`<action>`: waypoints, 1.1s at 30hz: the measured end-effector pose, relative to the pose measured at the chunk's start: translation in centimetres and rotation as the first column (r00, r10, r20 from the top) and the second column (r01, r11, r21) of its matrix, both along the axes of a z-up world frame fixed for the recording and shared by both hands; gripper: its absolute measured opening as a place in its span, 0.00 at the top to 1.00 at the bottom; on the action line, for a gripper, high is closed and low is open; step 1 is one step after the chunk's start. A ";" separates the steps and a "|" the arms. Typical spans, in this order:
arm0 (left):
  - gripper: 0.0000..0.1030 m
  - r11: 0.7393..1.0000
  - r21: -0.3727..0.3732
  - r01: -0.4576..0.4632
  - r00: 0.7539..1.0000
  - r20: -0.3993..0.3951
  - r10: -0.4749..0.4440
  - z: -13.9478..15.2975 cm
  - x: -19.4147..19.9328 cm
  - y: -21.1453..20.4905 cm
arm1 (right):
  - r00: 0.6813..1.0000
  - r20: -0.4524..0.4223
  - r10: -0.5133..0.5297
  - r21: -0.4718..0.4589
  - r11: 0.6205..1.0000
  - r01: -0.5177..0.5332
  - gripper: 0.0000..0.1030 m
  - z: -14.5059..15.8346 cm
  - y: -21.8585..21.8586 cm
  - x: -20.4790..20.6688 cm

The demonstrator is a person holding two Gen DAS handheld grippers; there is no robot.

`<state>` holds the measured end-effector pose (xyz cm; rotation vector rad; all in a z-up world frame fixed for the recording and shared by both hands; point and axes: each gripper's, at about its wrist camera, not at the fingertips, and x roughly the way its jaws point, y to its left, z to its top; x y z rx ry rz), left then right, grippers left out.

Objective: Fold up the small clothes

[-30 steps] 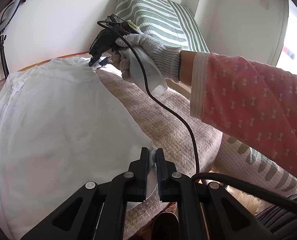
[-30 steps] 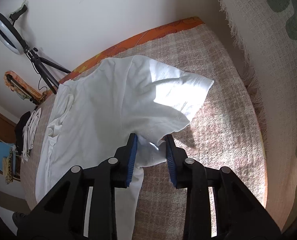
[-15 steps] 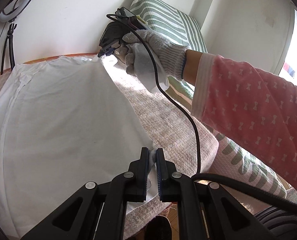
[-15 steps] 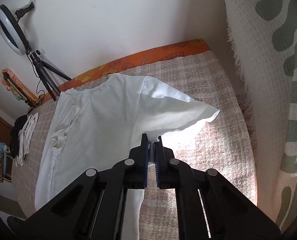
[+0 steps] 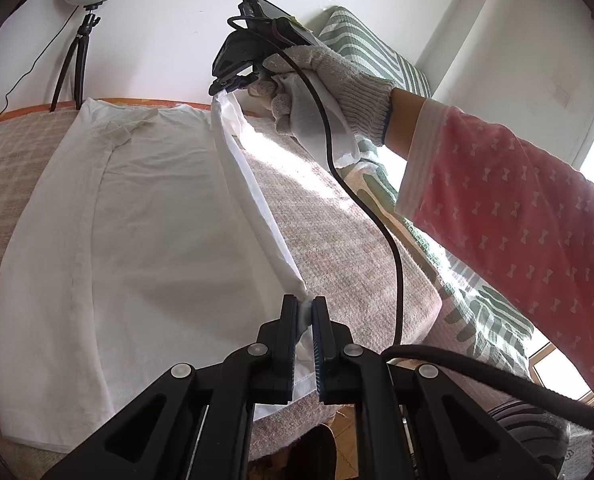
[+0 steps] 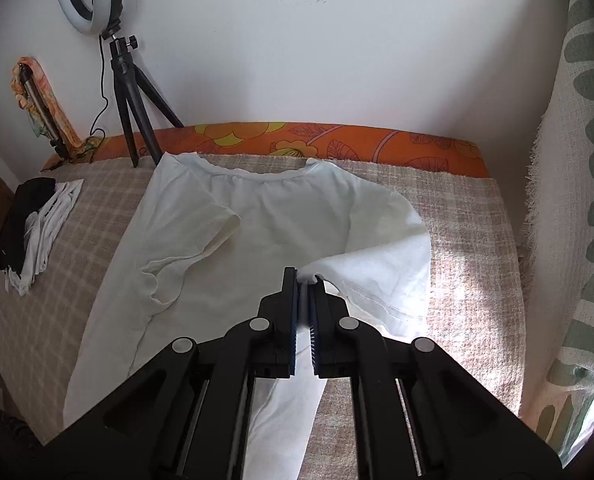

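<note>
A white T-shirt (image 5: 145, 232) lies spread on the checked beige bed cover (image 5: 337, 240), collar toward the wall. My left gripper (image 5: 305, 308) is shut on the shirt's right side edge near the hem. My right gripper (image 6: 305, 280), also in the left wrist view (image 5: 233, 84), is shut on the shirt (image 6: 257, 224) at the right sleeve and holds it lifted. The right edge hangs taut between both grippers, raised off the bed. The left sleeve (image 6: 201, 240) lies folded in on the body.
A ring light on a black tripod (image 6: 129, 92) stands at the wall behind the collar. A pile of white and black clothes (image 6: 33, 224) lies at the bed's left. An orange flowered mattress edge (image 6: 297, 140) runs along the wall. A green-patterned throw (image 6: 577, 200) hangs at the right.
My right gripper closed on the right sleeve and lifted it up. Both grippers raised the shirt's right edge off the bed and carried it leftward over the body.
</note>
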<state>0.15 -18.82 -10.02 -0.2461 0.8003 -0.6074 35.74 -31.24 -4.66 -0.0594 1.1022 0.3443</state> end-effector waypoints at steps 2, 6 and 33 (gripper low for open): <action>0.96 1.000 0.003 -0.017 1.000 -0.010 0.017 -0.5 -0.3 1.0 | 0.999 -0.003 0.042 -0.035 0.999 -0.042 0.94 -0.4 2.4 0.0; 0.96 0.999 0.015 -0.050 0.998 -0.036 0.051 -1.5 -0.5 2.6 | 0.995 -0.023 0.099 -0.089 0.991 -0.101 0.94 -1.8 6.0 0.0; 0.63 0.968 0.250 -0.030 0.997 0.075 0.011 1.7 0.3 8.5 | 0.972 -0.125 -0.198 0.232 0.947 0.223 0.59 -0.8 -5.7 1.9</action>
